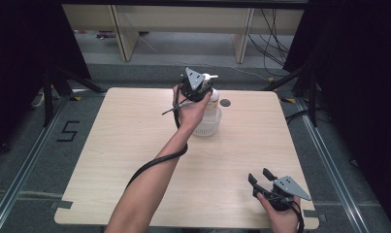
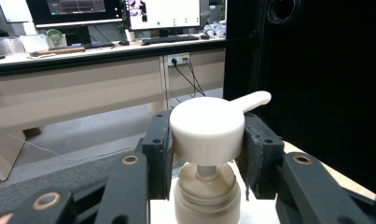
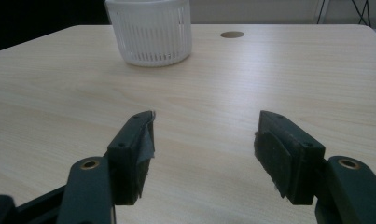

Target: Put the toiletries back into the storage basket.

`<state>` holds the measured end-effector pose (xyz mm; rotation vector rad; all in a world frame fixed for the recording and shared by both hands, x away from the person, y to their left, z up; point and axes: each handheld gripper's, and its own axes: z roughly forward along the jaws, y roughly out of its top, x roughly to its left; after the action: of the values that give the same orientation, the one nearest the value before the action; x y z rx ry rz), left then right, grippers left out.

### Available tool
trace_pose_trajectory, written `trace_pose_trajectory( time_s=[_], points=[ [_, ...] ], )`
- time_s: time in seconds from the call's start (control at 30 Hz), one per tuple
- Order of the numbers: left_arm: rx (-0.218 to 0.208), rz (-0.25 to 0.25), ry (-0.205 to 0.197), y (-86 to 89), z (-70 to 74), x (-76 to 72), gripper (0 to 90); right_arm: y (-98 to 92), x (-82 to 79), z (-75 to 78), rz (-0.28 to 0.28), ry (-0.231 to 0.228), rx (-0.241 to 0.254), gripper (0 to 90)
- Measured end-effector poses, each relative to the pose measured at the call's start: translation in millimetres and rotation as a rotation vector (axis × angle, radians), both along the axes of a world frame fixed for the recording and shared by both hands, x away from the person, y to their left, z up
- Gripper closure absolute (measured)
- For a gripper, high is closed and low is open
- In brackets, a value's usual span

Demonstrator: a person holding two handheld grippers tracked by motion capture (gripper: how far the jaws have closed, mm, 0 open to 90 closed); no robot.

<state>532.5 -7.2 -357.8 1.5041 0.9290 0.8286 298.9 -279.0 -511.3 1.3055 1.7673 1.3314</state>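
Note:
A white pump bottle (image 1: pixel 214 98) stands upright in a white slatted basket (image 1: pixel 207 126) at the back middle of the table. My left gripper (image 1: pixel 203 91) comes at its top from the left. In the left gripper view the left gripper (image 2: pixel 206 140) is shut on the round pump head (image 2: pixel 206 127), a pad pressed to each side, the spout pointing away to the right. The bottle's collar (image 2: pixel 205 193) shows below. My right gripper (image 1: pixel 261 178) rests low near the front right corner, open with nothing between its fingers. Its own view shows the right gripper (image 3: pixel 204 140) facing the basket (image 3: pixel 150 32).
The light wooden table (image 1: pixel 125 145) has a small round hole (image 1: pixel 225 103) right of the basket, the same hole (image 3: pixel 232 34) lying far off in the right gripper view. The left gripper's cable (image 1: pixel 154 162) trails along the forearm. Desks and dark curtains surround the table.

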Motion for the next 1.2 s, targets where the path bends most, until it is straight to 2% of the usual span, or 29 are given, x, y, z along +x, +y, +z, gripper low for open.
trace_pose_trajectory(
  time_s=[0.07, 0.27, 0.3, 0.4, 0.47, 0.53, 0.67, 0.73, 0.77, 0.83, 1.0, 1.03, 1.2],
  points=[
    [0.012, 0.007, 0.0, 1.0, -2.0, 1.0, 59.0, -1.9, 0.9, -0.1, -0.003, -0.023, -0.027, 37.8],
    [0.009, 0.008, 0.009, 1.0, -6.7, 1.7, 59.0, -0.3, 1.0, -0.1, 0.01, -0.004, -0.002, 37.8],
    [0.006, 0.01, 0.01, 1.7, -6.7, 2.1, 59.0, -1.3, -0.1, 0.6, -0.001, -0.004, -0.015, 37.8],
    [0.006, 0.008, 0.012, 2.3, -6.9, 2.6, 59.0, -1.3, -0.1, 0.6, -0.003, -0.005, -0.014, 37.8],
    [0.004, 0.008, 0.013, 2.5, -6.9, 2.8, 58.9, -1.8, 1.3, -0.6, -0.008, -0.027, -0.033, 37.8],
    [0.004, 0.009, 0.012, 2.9, -7.2, 2.9, 58.8, -0.7, 0.6, -0.3, -0.001, -0.013, -0.016, 37.8],
    [0.01, 0.01, 0.021, 4.8, -6.0, 4.3, 58.4, -0.9, 1.3, -0.8, 0.0, -0.024, -0.029, 37.7],
    [0.007, 0.014, 0.022, 5.2, -6.0, 4.5, 58.0, 0.2, 0.8, -0.8, 0.004, -0.012, -0.01, 37.7],
    [0.005, 0.017, 0.018, 6.0, -6.0, 4.7, 56.1, 1.9, -0.5, -0.8, 0.004, 0.012, 0.015, 37.5],
    [0.003, 0.021, 0.023, 7.2, -5.6, 4.5, 54.6, 2.0, -0.8, -0.5, 0.004, 0.018, 0.018, 37.5],
    [-0.008, 0.015, 0.027, 8.5, -5.2, 1.7, 45.0, 2.5, -0.5, -1.1, -0.002, 0.014, 0.008, 37.4],
    [-0.008, 0.014, 0.029, 8.5, -5.2, 1.3, 43.3, 1.2, 0.5, -1.2, 0.009, 0.006, -0.012, 37.3],
    [-0.01, 0.008, 0.03, 9.4, -4.4, -2.1, 36.2, 2.3, 0.3, -1.4, 0.009, 0.01, 0.004, 37.1]
  ],
)
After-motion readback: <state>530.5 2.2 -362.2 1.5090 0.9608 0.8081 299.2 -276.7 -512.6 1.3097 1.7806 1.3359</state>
